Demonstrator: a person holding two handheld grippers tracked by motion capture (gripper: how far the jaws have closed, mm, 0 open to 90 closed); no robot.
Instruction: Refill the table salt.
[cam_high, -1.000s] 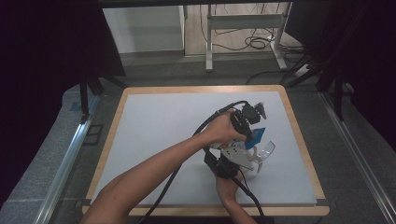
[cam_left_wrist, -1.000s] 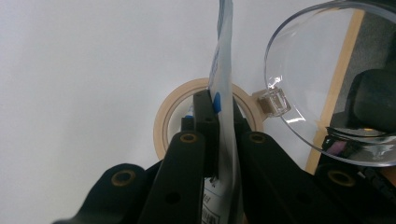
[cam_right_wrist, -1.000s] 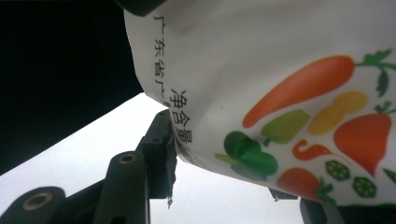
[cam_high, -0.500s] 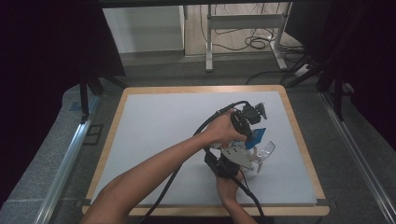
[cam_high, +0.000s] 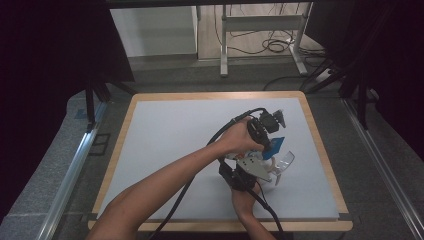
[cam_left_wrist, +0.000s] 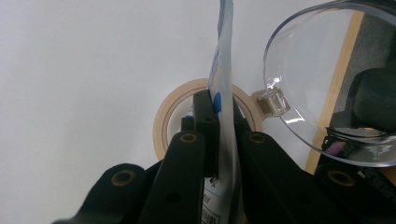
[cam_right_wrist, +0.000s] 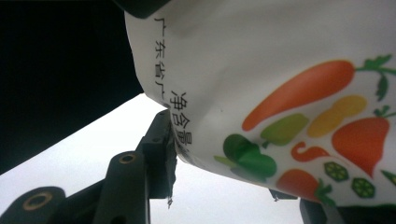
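My left gripper points down near the mat's right side, shut on the top edge of a thin white and blue packet. In the left gripper view the jaws pinch that packet edge-on, beside a clear plastic cup. My right gripper, under a grey plate, holds the clear cup just below the packet; its black jaws show on either side of the cup. In the right gripper view the packet, printed with vegetables, hangs across the jaws and hides the cup.
A roll of beige tape lies flat on the mat under the left gripper. The pale mat sits in a wooden frame, with its right edge close to the cup. Cables trail from both grippers toward the front edge.
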